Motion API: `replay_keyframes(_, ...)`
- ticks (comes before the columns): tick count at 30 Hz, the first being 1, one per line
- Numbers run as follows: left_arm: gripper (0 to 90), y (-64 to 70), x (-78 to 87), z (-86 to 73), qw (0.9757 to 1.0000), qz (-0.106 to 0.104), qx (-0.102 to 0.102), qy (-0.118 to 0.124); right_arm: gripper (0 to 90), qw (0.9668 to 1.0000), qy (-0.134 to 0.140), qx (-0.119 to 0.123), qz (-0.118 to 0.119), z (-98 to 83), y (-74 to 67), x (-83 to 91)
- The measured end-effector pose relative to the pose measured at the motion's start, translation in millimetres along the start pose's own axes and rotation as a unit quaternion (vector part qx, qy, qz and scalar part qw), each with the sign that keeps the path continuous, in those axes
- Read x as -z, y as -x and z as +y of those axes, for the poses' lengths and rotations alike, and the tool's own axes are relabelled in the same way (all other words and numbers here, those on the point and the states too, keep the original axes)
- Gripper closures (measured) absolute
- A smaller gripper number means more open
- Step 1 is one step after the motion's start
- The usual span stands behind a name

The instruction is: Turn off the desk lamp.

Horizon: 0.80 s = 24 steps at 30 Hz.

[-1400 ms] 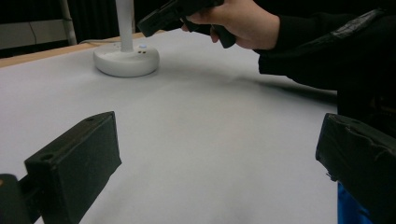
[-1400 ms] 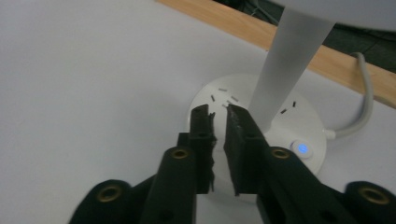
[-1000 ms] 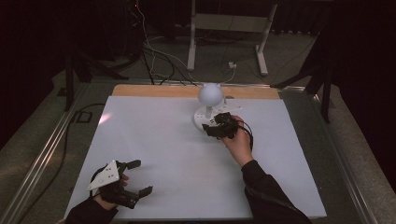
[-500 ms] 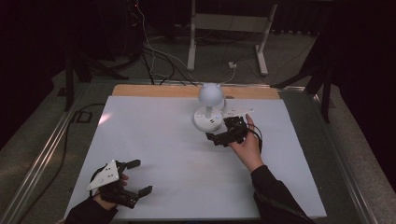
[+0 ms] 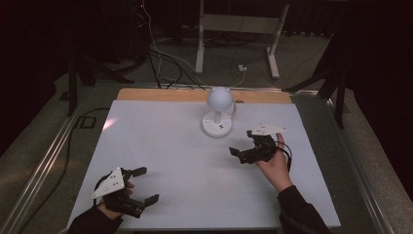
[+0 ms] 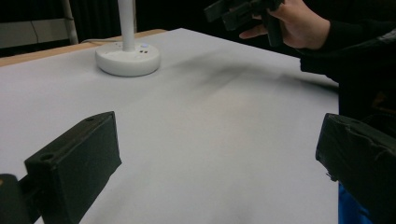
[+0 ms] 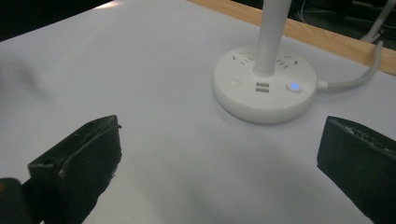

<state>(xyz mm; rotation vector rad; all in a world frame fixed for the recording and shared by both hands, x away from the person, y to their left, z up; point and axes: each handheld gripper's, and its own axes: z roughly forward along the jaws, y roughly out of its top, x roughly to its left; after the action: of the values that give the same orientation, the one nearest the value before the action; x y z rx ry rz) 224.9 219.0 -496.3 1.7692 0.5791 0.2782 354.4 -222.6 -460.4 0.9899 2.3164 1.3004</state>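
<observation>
Nearest me, my left tool (image 5: 141, 185) rested low on the white desk (image 5: 160, 146), well short of the lamp (image 5: 218, 115) and off to its left, with its jaws spread wide and nothing between them. From the left gripper view the lamp's round base (image 6: 128, 58) sat far ahead across bare sheet.

Farther on, my right tool (image 5: 242, 146) hung just short of the lamp and slightly to its right, jaws also wide and empty, tips aimed at the base. In the right gripper view the base (image 7: 265, 87) lay close ahead, a small blue light (image 7: 293, 86) glowing on its top beside two sockets, the white stem (image 7: 272, 32) rising from its middle, and the cord (image 7: 359, 74) running off behind toward the wooden edge (image 7: 327, 39).

I judged the work to concern that lit button. The risk I saw: the base looked light and free-standing, so a sideways push from a jaw tip could slide it or tip the top-heavy dome (image 5: 219, 98). A wide jaw might also press the sockets instead, or snag the cord behind.
</observation>
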Motion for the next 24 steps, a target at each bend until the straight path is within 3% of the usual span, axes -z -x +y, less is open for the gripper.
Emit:
replay_keyframes(8,0.5,0.1,-0.4,-0.2,1.0000,0.001,-0.001,-0.002,0.0,0.9999,-0.008,-0.010,0.008,-23.9,0.9,21.6)
replay_keyframes(24,0.5,0.6,-0.7,-0.3,1.0000,0.001,-0.002,-0.002,0.0,0.9991,-0.031,-0.030,0.002,-73.9,-0.2,58.1)
